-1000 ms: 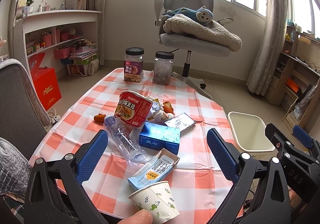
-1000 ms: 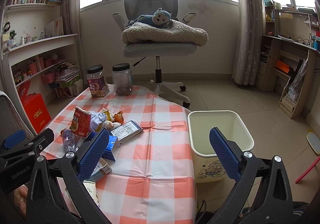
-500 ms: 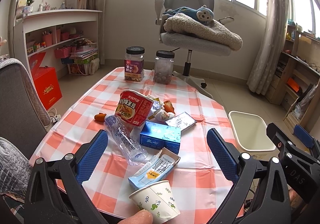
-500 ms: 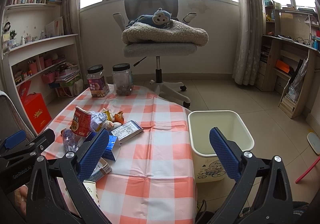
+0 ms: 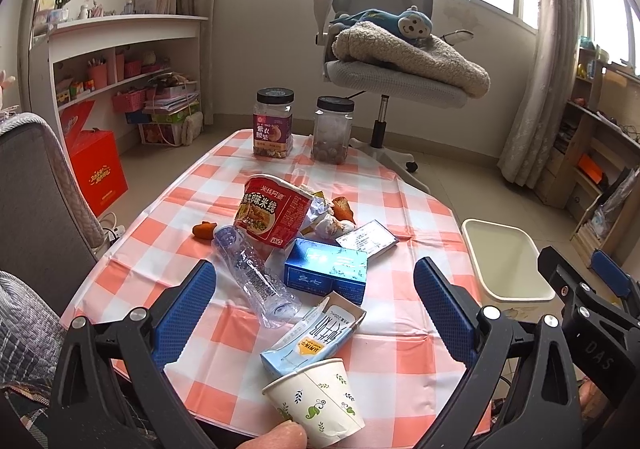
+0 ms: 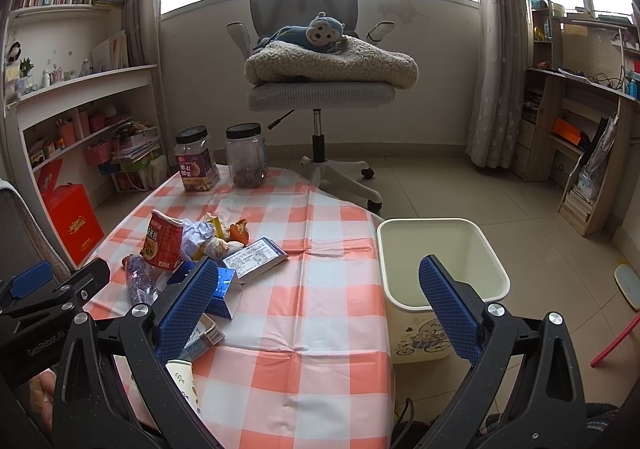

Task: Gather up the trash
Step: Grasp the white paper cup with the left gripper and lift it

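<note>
Left wrist view: our left tool (image 5: 314, 303) gapes wide, holding nothing, as does the right tool (image 6: 318, 307). The paper cup (image 5: 318, 401) lies nearest on the surface (image 5: 404, 333), light, crushable; we'd pinch its rim gently.

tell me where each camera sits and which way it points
Left wrist: on the left gripper, open, facing across the table at the paper cup and noodle cup; a fingertip shows below.
Right wrist: on the right gripper, open, facing the table's right edge and trash bin.
Shared: noodle cup, bin, office chair.
</note>
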`<state>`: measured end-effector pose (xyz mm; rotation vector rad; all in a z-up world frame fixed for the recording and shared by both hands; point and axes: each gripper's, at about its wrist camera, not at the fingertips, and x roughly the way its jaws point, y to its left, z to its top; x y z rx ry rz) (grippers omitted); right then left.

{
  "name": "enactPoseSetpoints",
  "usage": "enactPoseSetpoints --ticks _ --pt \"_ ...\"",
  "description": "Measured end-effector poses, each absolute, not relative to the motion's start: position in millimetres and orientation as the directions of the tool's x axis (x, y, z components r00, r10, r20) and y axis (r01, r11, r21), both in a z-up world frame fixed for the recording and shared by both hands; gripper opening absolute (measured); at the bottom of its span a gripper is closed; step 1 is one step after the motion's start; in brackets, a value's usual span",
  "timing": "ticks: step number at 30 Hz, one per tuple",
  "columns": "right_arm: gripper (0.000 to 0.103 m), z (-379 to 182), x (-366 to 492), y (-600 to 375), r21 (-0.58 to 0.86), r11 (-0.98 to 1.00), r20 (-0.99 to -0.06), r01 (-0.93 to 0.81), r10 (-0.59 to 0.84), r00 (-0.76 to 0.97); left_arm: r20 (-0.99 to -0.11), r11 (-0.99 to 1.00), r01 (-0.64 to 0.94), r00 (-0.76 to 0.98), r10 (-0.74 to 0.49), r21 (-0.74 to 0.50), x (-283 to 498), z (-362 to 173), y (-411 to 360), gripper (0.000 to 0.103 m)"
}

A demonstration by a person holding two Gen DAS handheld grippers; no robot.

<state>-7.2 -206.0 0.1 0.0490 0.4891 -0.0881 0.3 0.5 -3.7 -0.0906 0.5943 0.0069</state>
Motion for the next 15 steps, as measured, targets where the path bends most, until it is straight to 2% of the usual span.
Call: enactPoseSetpoints --ticks 4,9,11,15 --pt "0.096 9.1 -4.8 -210.9 0.05 0.992 -0.521 0.118 -0.075 0.851 -0.665 0.991 -0.055 0.746 -0.042 -0.125 12.8 -16.0 12.9 0.096" --pt "0.096 -20.5 7.0 -224.5 0.119 0.981 -0.596 0.153 -0.052 0.801 -0.869 0.957 -0.168 0.478 -0.129 -0.235 32.4 -65.2 39.9 0.096" --pt "0.096 -20.0 10.8 -231.2 0.138 0.978 -0.618 0.16 -0.041 0.785 -0.901 0.928 -0.221 0.384 -0.201 -0.301 32.0 -89.4 44.0 0.096" --pt "0.096 -20.8 13.1 -240.0 0.157 0.973 -0.645 0.169 -0.028 0.764 -0.912 0.87 -0.309 0.275 -0.305 -0.384 29.5 -122.4 40.6 0.096"
